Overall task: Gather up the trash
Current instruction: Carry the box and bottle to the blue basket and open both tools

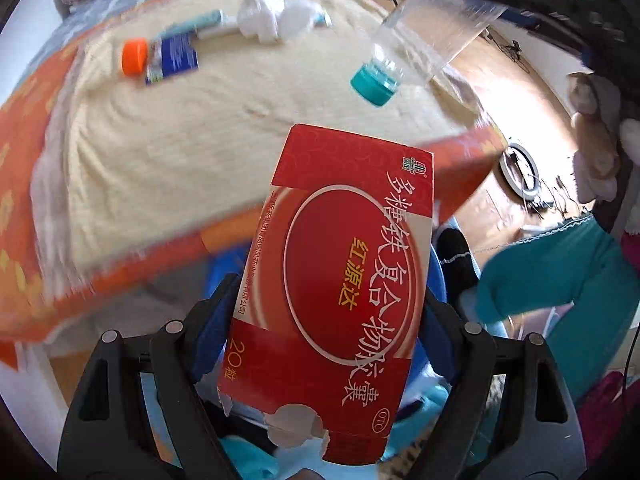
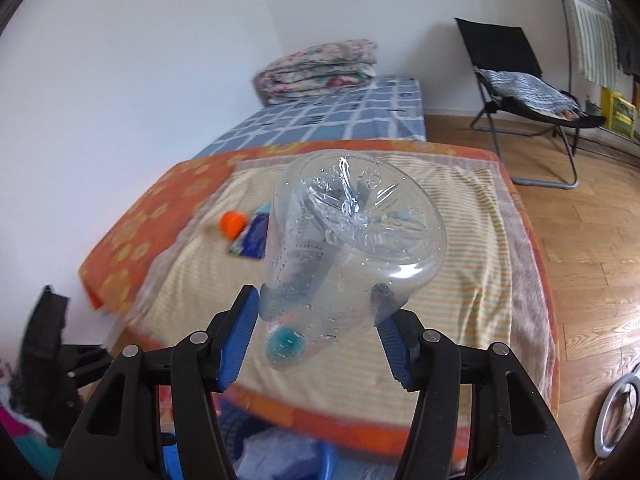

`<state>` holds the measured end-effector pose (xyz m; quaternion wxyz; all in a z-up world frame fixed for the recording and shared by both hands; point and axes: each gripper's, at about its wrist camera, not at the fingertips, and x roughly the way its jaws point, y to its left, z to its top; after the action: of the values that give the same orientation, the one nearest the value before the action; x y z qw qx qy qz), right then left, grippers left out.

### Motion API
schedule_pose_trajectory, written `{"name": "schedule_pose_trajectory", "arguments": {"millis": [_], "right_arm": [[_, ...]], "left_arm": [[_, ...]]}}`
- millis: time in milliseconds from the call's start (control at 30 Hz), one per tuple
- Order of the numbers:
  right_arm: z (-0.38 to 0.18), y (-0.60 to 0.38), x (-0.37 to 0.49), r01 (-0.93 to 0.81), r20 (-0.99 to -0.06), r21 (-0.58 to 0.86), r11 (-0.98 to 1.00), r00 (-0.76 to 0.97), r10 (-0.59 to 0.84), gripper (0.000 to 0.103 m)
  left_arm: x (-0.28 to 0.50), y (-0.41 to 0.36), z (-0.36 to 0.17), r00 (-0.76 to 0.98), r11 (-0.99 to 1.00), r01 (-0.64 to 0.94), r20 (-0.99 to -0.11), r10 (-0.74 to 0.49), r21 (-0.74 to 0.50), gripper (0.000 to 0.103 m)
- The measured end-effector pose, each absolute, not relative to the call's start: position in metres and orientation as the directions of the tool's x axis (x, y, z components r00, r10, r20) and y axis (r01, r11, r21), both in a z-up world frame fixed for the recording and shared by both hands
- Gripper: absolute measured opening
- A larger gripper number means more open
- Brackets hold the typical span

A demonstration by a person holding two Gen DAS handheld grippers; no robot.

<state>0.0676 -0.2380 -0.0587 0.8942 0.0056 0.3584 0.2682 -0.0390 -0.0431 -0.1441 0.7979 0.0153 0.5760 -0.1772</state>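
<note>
Your left tool (image 1: 324,320) is clamping the red medicine box (image 1: 336,296) between its blue pads — the box is sticking up and forward, above the bed's (image 1: 180,140) edge. Your right tool (image 2: 316,332) is gripping the clear plastic bottle (image 2: 352,248), base pointing away, teal cap (image 2: 286,344) hanging down near you. On the bed, an orange cap (image 1: 135,56) is lying beside a blue packet (image 1: 174,58) — crumpled white tissues (image 1: 276,16) further back.

A home bedroom: a bed (image 2: 320,128) with folded quilt (image 2: 316,68), folding chair (image 2: 520,80), wooden floor (image 2: 592,240).
</note>
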Motion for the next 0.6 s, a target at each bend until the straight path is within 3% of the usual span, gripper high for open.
{"name": "schedule_pose_trajectory", "arguments": {"millis": [300, 600], "right_arm": [[-0.078, -0.224, 0.005, -0.582, -0.686, 0.125, 0.804, 0.534, 0.494, 0.058], [-0.109, -0.206, -0.026, -0.640, -0.750, 0.067, 0.766, 0.474, 0.462, 0.058]], "left_arm": [[-0.075, -0.053, -0.181, 0.174, 0.941, 0.273, -0.951, -0.254, -0.201, 0.084], [-0.085, -0.054, -0.184, 0.175, 0.945, 0.242, -0.948, -0.264, -0.219, 0.085]]}}
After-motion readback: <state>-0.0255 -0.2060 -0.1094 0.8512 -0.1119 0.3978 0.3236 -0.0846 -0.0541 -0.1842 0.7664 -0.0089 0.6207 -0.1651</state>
